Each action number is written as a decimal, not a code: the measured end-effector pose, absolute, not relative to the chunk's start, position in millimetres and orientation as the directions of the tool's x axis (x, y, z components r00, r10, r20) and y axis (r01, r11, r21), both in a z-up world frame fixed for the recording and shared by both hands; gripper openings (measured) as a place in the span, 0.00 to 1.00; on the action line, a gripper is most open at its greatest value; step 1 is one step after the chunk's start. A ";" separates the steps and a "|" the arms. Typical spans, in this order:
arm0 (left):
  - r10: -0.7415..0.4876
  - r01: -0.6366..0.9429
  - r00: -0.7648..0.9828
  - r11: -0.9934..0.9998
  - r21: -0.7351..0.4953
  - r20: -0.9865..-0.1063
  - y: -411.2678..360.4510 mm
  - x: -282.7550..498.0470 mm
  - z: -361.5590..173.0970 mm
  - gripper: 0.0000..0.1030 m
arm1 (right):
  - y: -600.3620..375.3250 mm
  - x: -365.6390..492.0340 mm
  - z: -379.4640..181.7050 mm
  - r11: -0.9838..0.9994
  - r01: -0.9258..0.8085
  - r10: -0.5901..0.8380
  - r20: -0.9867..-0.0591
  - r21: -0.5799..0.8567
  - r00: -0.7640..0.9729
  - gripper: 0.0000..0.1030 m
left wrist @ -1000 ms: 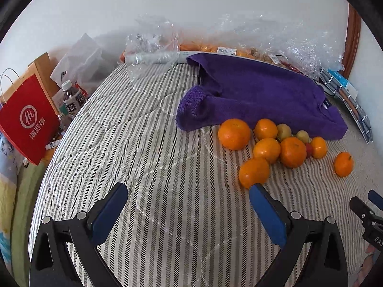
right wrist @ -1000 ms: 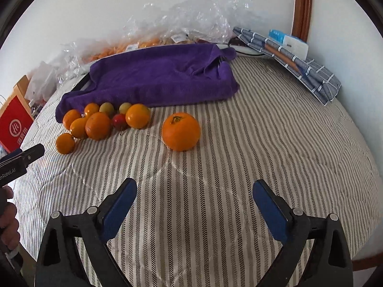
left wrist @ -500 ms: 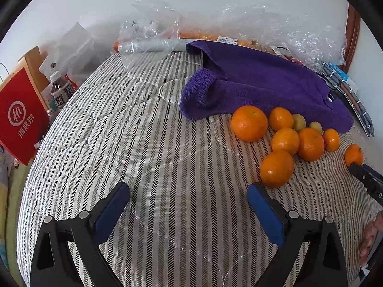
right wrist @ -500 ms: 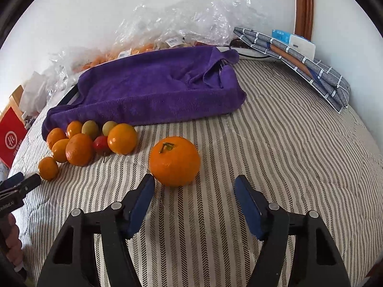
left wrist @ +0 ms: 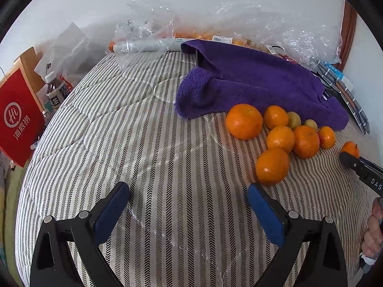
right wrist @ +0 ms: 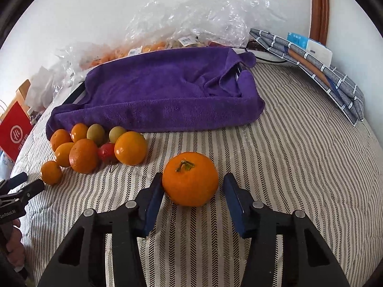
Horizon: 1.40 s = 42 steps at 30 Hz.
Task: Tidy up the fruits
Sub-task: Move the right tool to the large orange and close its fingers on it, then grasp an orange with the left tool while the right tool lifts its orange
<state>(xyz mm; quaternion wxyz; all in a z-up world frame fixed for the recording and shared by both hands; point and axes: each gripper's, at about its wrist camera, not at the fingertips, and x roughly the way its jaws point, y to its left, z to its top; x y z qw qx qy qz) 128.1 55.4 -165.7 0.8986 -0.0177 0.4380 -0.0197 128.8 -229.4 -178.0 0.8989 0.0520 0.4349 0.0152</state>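
The lone stemmed orange (right wrist: 190,179), set apart on the striped bedcover (right wrist: 287,157) from the fruit cluster (right wrist: 95,148), is bracketed by the unclenched right gripper (right wrist: 192,189), seemingly for grasping, while the left gripper (left wrist: 189,203) is held spread and empty.

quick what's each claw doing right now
left claw: open, holding nothing
right claw: open around the lone orange, not gripping it yet

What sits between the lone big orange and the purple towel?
Nothing: only bare striped cover between the big orange and the purple towel, in the right wrist view.
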 end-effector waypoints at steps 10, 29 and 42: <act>-0.167 0.180 0.620 0.981 -0.067 -0.766 15.3 122.1 -158.6 0.81 | -240.3 113.1 -175.8 0.990 0.039 0.080 -0.768 0.136 0.636 0.42; -0.228 0.185 0.643 0.973 -0.140 -0.731 10.2 132.2 -152.9 0.31 | -253.7 82.8 -169.7 0.982 0.048 0.107 -0.736 0.185 0.668 0.42; -0.163 0.061 0.674 0.984 -0.165 -0.721 47.7 128.1 -131.8 0.31 | -236.1 80.1 -140.2 0.984 0.021 0.112 -0.707 0.177 0.698 0.42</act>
